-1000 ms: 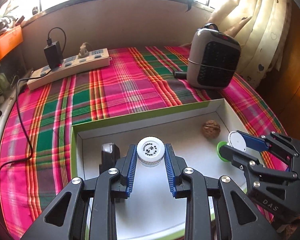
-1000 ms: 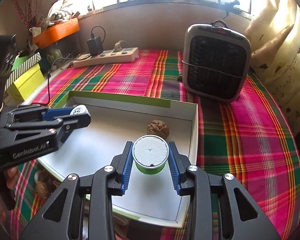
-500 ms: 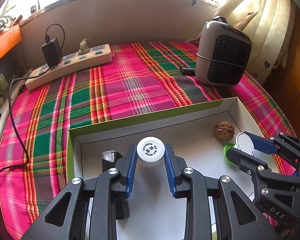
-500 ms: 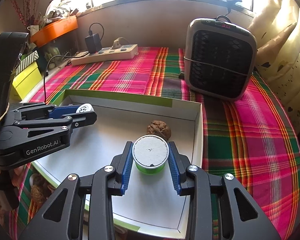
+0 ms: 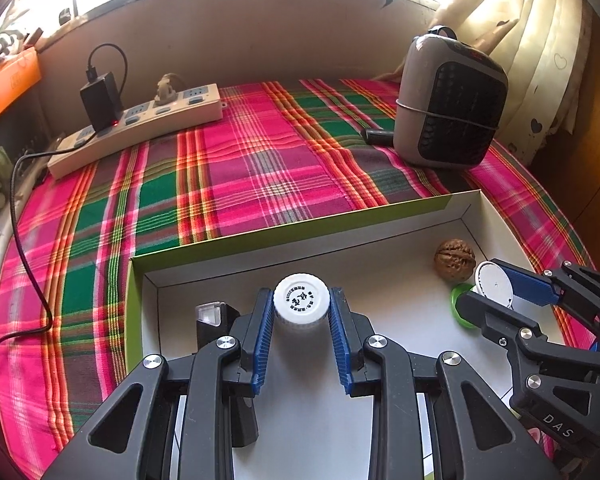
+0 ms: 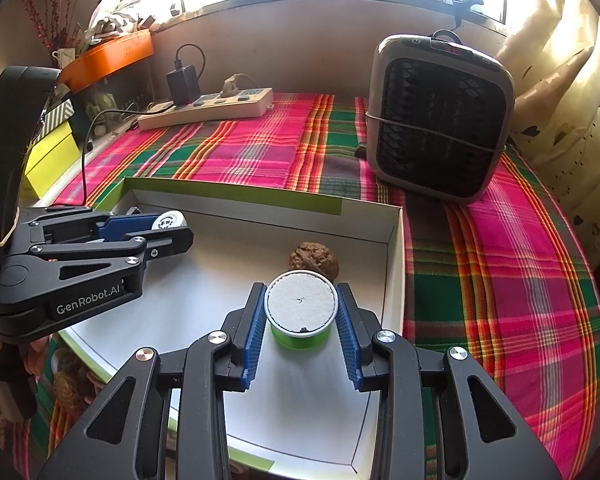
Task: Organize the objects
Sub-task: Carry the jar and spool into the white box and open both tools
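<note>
My left gripper (image 5: 301,312) is shut on a white-capped bottle (image 5: 301,296), held over the left part of a shallow white box with a green rim (image 5: 284,236). My right gripper (image 6: 301,316) is shut on a small green tub with a white lid (image 6: 301,308), held over the box's right part (image 6: 396,264). A walnut (image 6: 314,256) lies on the box floor just beyond the tub; it also shows in the left wrist view (image 5: 454,259). A small dark object with a clear top (image 5: 212,316) stands in the box beside my left gripper's left finger.
The box sits on a pink and green plaid cloth (image 5: 236,168). A grey fan heater (image 6: 440,116) stands at the back right. A white power strip (image 5: 140,128) with a black charger lies at the back left. Yellow boxes (image 6: 52,156) stand at the far left.
Both grippers keep their hold. The views have drawn back and lifted slightly, so the box and the walnut sit lower and farther in the left wrist view.
</note>
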`<move>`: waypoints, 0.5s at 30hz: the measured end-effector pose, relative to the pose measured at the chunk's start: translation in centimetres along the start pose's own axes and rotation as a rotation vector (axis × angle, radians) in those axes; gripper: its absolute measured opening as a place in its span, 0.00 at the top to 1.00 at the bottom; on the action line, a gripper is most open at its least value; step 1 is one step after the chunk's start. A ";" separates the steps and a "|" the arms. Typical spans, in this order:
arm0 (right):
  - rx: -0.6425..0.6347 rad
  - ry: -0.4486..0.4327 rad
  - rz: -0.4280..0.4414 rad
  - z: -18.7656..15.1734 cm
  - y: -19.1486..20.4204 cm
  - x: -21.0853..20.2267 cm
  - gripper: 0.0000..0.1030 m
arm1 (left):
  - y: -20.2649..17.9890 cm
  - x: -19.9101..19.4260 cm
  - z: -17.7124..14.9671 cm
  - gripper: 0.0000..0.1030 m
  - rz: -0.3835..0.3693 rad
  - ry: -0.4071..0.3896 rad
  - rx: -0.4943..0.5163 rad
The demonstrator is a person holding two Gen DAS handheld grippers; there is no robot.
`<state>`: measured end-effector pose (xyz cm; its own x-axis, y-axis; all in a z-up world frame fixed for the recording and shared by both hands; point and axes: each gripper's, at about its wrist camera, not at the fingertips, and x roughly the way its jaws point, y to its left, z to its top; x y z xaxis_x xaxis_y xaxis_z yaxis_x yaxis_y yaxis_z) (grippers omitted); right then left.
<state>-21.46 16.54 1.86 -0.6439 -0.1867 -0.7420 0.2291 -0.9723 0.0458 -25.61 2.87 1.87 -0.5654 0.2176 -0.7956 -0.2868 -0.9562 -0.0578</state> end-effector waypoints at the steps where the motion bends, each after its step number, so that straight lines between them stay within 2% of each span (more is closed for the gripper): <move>1: -0.001 -0.001 -0.001 0.0 0.0 0.0 0.66 | 0.0 0.0 0.0 0.75 0.000 0.000 0.002; 10: 0.000 -0.001 0.001 -0.1 0.1 0.0 0.65 | -0.2 0.3 -0.2 0.74 -0.001 0.020 0.012; 15: 0.004 0.001 0.007 0.0 0.1 0.0 0.63 | -0.1 0.3 -0.2 0.68 0.001 0.021 0.008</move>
<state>-21.42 16.46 1.83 -0.6416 -0.1930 -0.7424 0.2304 -0.9716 0.0534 -25.56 3.00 1.52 -0.5496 0.2121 -0.8081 -0.2926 -0.9549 -0.0517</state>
